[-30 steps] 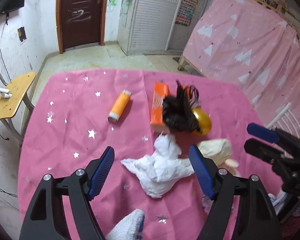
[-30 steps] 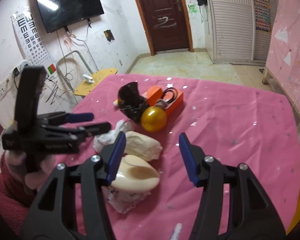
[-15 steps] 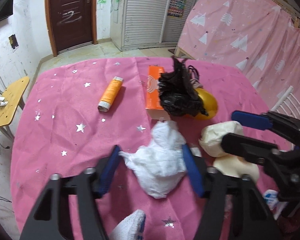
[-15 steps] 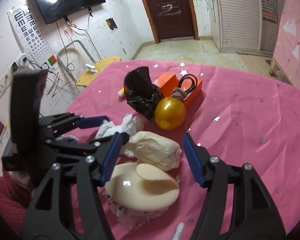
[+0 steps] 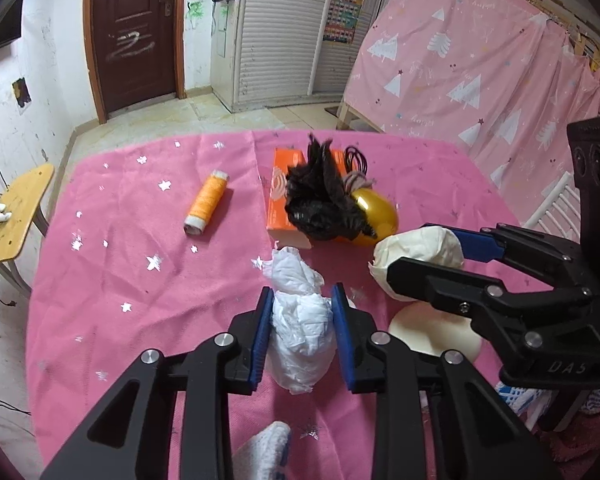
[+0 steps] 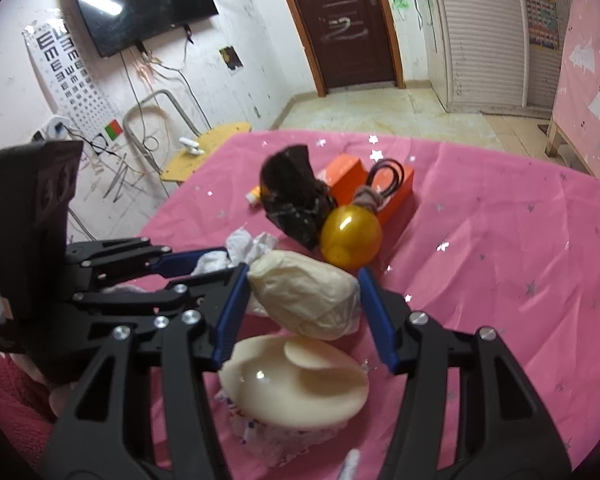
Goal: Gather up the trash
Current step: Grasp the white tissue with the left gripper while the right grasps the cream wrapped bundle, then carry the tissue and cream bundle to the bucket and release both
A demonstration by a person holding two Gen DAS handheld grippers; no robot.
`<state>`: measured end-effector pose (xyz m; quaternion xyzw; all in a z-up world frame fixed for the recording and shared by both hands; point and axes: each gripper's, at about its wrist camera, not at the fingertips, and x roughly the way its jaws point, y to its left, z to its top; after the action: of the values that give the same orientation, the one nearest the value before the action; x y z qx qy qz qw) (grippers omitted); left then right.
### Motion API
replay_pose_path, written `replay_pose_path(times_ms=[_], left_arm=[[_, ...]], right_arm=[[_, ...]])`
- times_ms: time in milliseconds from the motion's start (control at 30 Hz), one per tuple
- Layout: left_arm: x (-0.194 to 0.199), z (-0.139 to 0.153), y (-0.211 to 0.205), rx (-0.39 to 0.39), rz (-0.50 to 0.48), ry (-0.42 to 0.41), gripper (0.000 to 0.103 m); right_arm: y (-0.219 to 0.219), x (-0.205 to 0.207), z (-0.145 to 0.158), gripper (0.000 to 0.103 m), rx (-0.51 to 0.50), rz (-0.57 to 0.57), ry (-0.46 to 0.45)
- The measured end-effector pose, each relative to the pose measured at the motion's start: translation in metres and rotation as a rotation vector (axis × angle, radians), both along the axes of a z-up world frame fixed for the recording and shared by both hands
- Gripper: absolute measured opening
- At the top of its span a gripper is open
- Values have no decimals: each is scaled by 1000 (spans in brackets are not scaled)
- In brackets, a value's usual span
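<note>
A white crumpled tissue (image 5: 300, 320) lies on the pink star-print tablecloth (image 5: 140, 272). My left gripper (image 5: 301, 292) is closing on it, and both blue pads press its sides. Just to the right, a cream-coloured wad (image 6: 304, 300) sits between the pads of my right gripper (image 6: 303, 272), whose jaws are closing and touch it on both sides. In the left wrist view the right gripper (image 5: 420, 254) reaches in from the right around the cream wad (image 5: 416, 246). In the right wrist view the left gripper (image 6: 216, 264) appears at the left with the tissue (image 6: 244, 244).
A cream shell-shaped object (image 6: 296, 384) lies under the wad on printed wrapping. Beyond are a gold ball (image 6: 350, 236), a black crumpled bag (image 5: 320, 208), an orange box (image 5: 280, 200) and an orange thread spool (image 5: 206, 204). A yellow chair (image 5: 16, 216) stands left of the table.
The left jaws have closed from wide apart onto the white tissue. The right gripper has moved forward over the shell-shaped object, and its pads have come in against the cream wad.
</note>
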<state>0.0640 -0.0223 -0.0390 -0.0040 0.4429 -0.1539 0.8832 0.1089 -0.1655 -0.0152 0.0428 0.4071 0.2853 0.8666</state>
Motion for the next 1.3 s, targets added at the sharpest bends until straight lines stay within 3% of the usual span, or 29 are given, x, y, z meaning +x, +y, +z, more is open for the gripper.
replay_pose_path(times_ms=[233, 600, 933, 1300], left_arm=[[-7, 27, -8, 12, 14, -57, 21], [-11, 73, -54, 37, -43, -157, 21], [-18, 94, -128, 41, -164, -203, 21], [-27, 95, -227, 53, -313, -204, 21]], right_arm=[[-25, -7, 14, 53, 40, -39, -53], [-107, -21, 33, 53, 111, -179, -122], [-186, -43, 38, 53, 148, -319, -164], [-279, -78, 29, 54, 154, -510, -186]])
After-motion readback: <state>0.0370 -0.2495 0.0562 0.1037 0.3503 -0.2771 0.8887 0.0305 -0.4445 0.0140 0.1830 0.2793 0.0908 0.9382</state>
